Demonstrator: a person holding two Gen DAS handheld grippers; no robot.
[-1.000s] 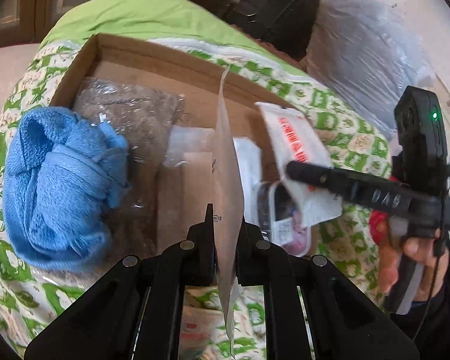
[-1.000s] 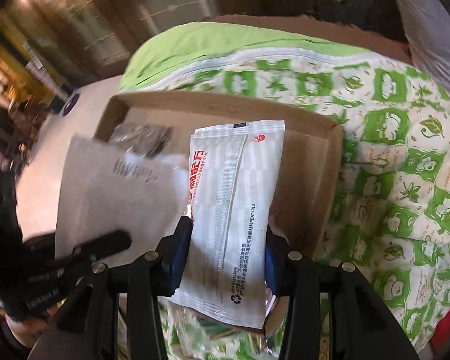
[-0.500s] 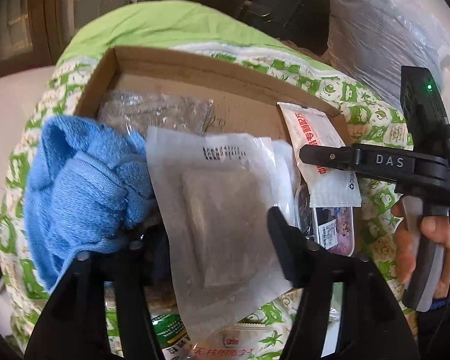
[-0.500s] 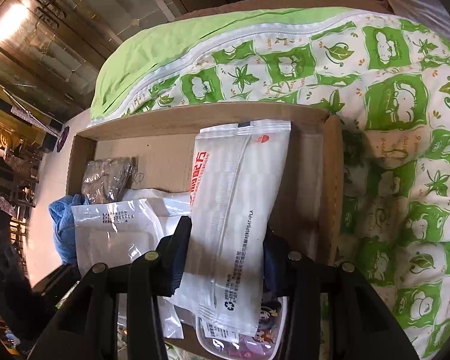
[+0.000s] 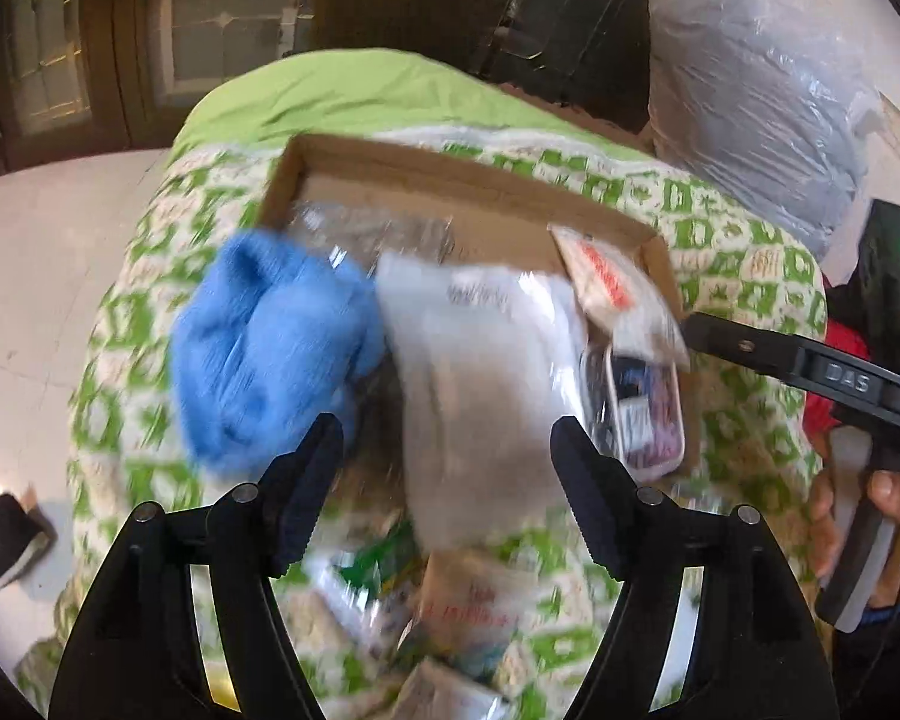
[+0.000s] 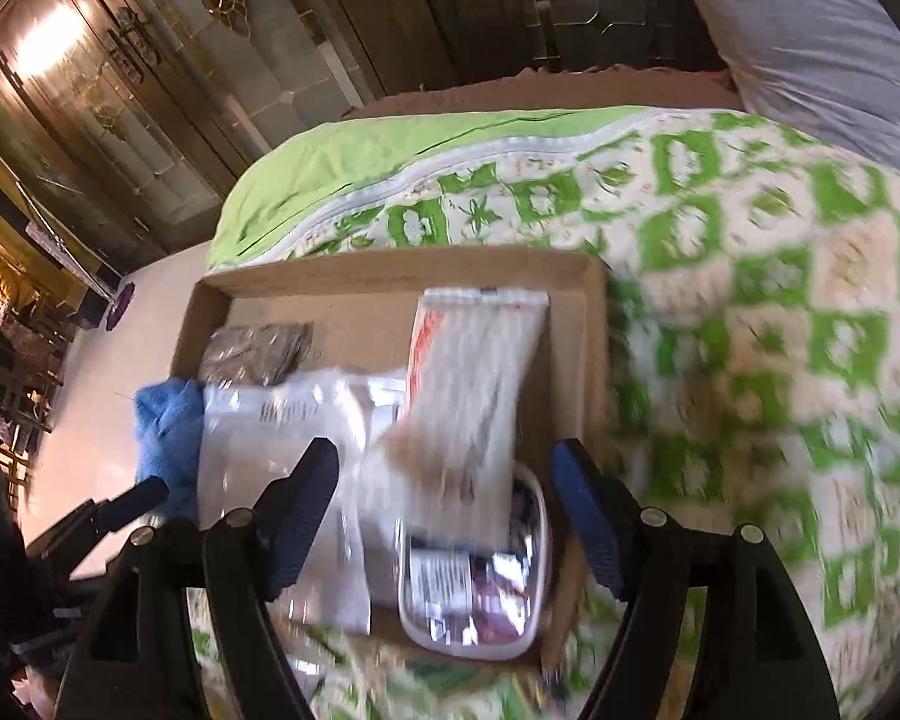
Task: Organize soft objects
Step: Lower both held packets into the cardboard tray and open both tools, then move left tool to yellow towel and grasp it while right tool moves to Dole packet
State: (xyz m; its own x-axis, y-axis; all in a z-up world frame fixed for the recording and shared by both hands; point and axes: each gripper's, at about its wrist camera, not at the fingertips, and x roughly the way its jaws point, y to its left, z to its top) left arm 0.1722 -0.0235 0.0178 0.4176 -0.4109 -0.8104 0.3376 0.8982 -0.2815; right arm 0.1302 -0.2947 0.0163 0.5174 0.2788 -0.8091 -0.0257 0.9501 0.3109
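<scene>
We have both grippers standing wide with nothing pressed between the pads: the left gripper [image 5: 447, 483] has just been opening over the frosted white pouch [image 5: 480, 384], and the right gripper [image 6: 444, 501] has just been opening over the white packet with red print [image 6: 471, 372]; both packs now lie loose in the cardboard box [image 6: 390, 276], which sits on the green-patterned quilt [image 6: 780, 312] of the bed. In the box the blue towel [image 5: 270, 354] bulges over the left wall, a clear bag of dark stuff [image 6: 255, 354] lies at the far left, and a glossy pack with a picture [image 6: 474, 594] sits at the near right, partly under the red-printed packet. The frames are blurred, so we can only guess that the pouches overlap at their edges. We judge all of these light, limp and slick in their film wrappers; a pouch is best pinched across a short edge or seam, the towel by a thick fold.
</scene>
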